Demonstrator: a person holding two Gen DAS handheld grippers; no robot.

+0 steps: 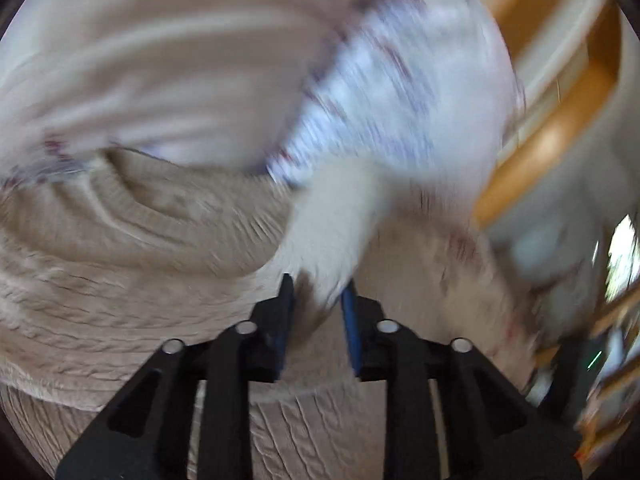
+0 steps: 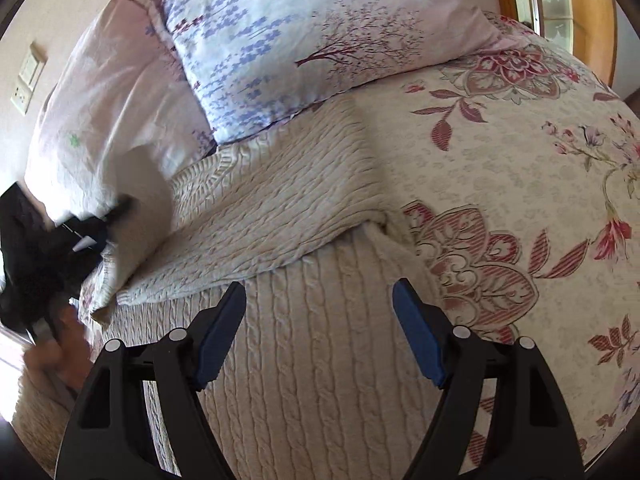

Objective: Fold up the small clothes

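Observation:
A cream cable-knit sweater [image 2: 280, 208] lies on the bed, one part folded across its body. My right gripper [image 2: 320, 320] is open and empty just above the sweater's lower body. My left gripper [image 1: 318, 296] is shut on a pale strip of the sweater [image 1: 332, 220], likely a sleeve, and holds it up over the knit [image 1: 120, 280]. The left wrist view is heavily blurred. In the right wrist view the left gripper [image 2: 108, 216] shows as a dark blur at the left edge, holding the sweater's end.
Two floral pillows [image 2: 300, 40] lie at the head of the bed, touching the sweater's far edge. A floral bedspread [image 2: 520, 160] covers the bed to the right. A wooden frame [image 1: 552, 140] stands beyond. A wall socket plate [image 2: 24, 80] is at far left.

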